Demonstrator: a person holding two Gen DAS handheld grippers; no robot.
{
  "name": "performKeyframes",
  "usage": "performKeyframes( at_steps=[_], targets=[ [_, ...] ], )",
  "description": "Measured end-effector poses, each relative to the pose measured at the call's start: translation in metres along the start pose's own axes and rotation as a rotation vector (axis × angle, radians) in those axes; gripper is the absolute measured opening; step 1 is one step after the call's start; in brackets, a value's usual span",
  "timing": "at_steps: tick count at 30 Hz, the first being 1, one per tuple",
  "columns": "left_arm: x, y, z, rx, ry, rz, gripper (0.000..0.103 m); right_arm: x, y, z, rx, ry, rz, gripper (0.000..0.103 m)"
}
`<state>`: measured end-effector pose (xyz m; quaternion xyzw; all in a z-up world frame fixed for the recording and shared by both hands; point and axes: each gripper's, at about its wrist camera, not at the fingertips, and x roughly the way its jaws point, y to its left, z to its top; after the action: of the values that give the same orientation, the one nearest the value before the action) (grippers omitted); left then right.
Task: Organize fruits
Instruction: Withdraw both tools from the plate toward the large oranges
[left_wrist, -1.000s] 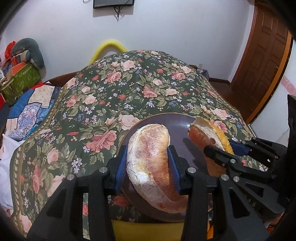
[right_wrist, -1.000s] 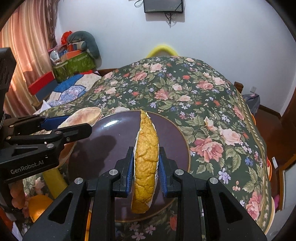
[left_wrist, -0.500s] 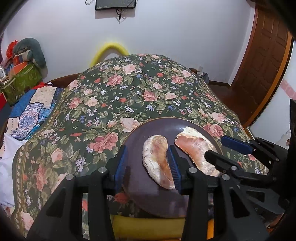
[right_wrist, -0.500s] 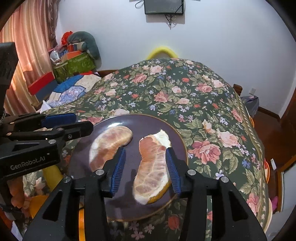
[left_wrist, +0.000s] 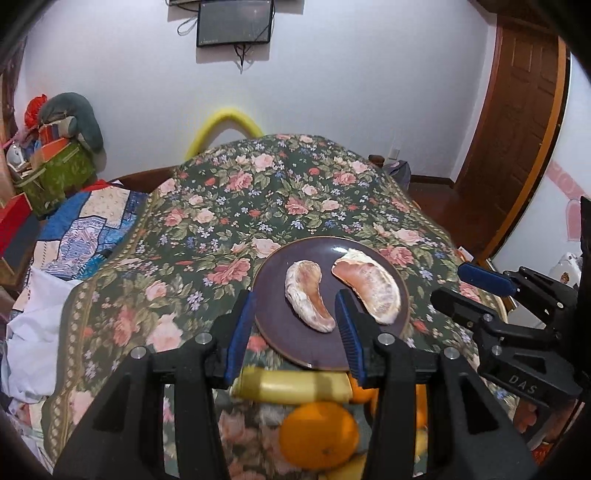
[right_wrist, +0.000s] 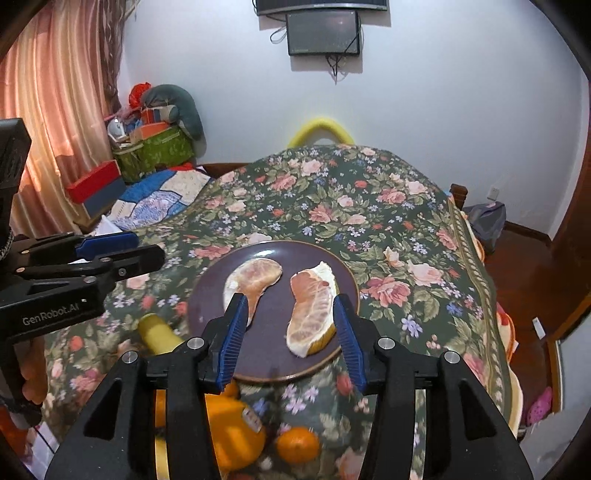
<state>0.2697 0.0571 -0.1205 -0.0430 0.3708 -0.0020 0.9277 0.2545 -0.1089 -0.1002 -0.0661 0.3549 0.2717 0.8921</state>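
Purple plate (left_wrist: 273, 295) near the bed's front edge carries two peeled pomelo segments (left_wrist: 308, 295) (right_wrist: 314, 314), apart; left gripper (left_wrist: 295, 325) and right gripper (right_wrist: 288, 325) hover wide open, empty. Back straight off, then reach the oranges (left_wrist: 317, 434) by that edge without nudging the plate

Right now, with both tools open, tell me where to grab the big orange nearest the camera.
Grip the big orange across its widest middle, coming from above with the left tool. It is round, so any lower or higher bite would likely slip. A banana lies beyond it, so keep the fingers off that side.
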Motion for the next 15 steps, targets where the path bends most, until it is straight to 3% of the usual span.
performKeyframes(
  at_steps=[15],
  targets=[
    [-0.063,-0.012,-0.035,0.012,-0.032,-0.008,0.056,-0.055,0.019,-0.024,-0.008,-0.043,-0.015,0.055]
  ],
)
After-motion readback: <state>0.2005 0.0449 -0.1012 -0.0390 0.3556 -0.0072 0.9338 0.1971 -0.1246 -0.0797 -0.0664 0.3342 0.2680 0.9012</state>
